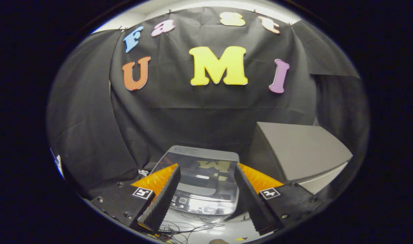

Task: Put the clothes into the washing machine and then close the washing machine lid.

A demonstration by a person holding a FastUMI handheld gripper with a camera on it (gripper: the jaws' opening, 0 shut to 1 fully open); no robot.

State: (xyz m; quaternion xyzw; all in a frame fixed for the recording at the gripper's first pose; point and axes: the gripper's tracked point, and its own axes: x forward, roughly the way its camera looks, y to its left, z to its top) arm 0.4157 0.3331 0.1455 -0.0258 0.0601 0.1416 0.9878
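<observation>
Between the fingers of the claw (206,200) sits the washing machine (201,183), lid shut. Claw spread wide, empty. A grey box (301,152) stands beside the machine.

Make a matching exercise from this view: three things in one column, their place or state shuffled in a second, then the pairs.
1. gripper
2. washer
3. grey box

A. lid down, seen between the fingers
B. beside the washer, beyond one finger
C. open, holding nothing

Pairs: 1-C, 2-A, 3-B
</observation>
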